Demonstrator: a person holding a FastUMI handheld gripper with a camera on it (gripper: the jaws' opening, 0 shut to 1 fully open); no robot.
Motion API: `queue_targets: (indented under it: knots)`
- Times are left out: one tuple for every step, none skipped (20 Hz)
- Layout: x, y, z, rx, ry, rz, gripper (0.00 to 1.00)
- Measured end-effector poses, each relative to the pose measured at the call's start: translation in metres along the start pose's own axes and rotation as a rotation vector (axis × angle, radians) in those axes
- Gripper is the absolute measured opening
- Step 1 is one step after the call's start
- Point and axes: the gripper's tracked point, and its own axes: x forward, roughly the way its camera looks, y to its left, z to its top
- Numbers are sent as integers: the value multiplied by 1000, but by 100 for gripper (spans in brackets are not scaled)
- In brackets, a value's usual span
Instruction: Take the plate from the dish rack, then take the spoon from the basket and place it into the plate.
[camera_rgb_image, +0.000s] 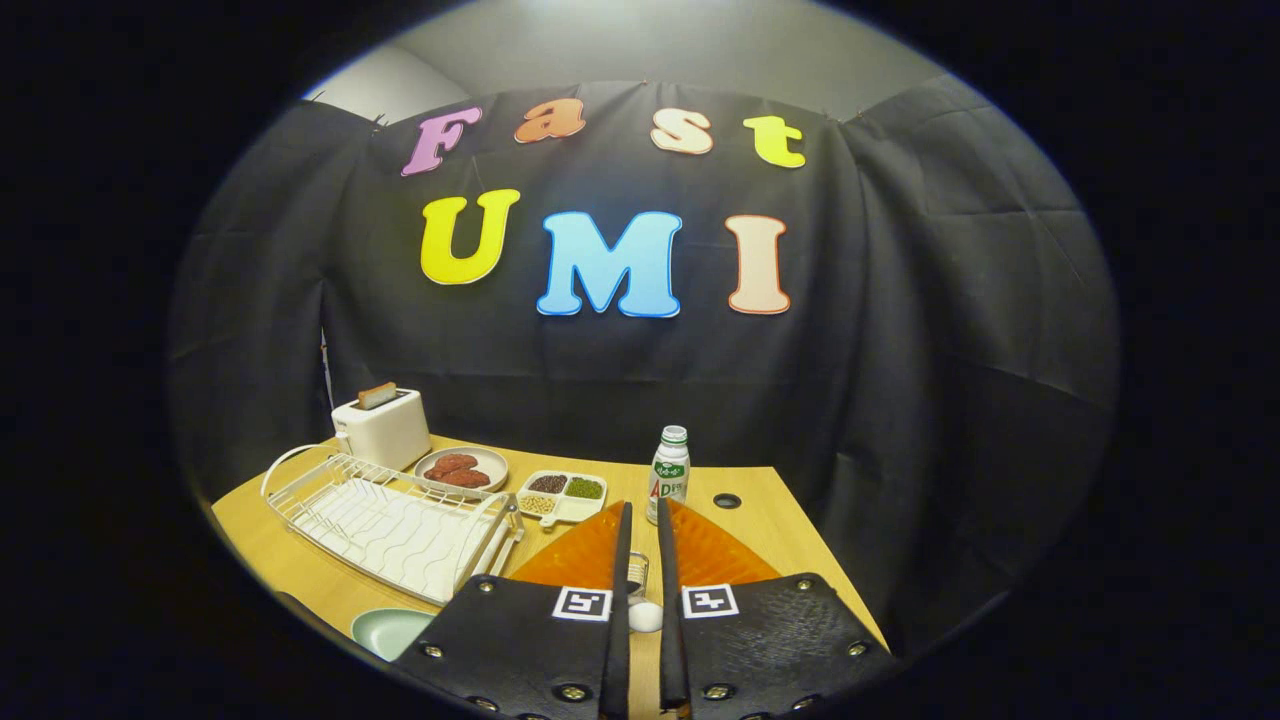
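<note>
One pale green plate (385, 630) lies on the desk (300, 565) just beside the fingers (622, 560), near one empty white dish rack (390, 525). The fingers stand nearly together, a narrow gap between them showing a small white rounded piece (645, 616), possibly the spoon's end; grip uncertain. Beyond: one bottle (669, 470), one toaster (382, 428), one plate of food (461, 469), one divided tray (562, 494).

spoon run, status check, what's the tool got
Tool near shut on a white spoon between its fingers. Dish rack bare, pale green plate on the table to its near side. Orange basket just ahead.
</note>
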Motion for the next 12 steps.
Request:
queue_targets:
  knots:
    - [-7,0,5,-14,0,-5,11]
    - [-13,2,11,-21,-2,-2,11]
    - [-20,8,15,-20,-4,6,11]
    - [-25,12,17,-19,0,12,11]
    - [-29,14,16,-21,6,12,11]
    - [-33,16,15,-19,14,8,11]
    - [-36,20,14,-13,25,4,11]
    - [-39,25,12,-3,36,6,11]
    - [-41,28,10,8,45,5,11]
    - [-42,32,8,19,56,7,11]
    - [-44,39,6,24,66,17,11]
    - [-46,45,3,21,81,24,11]
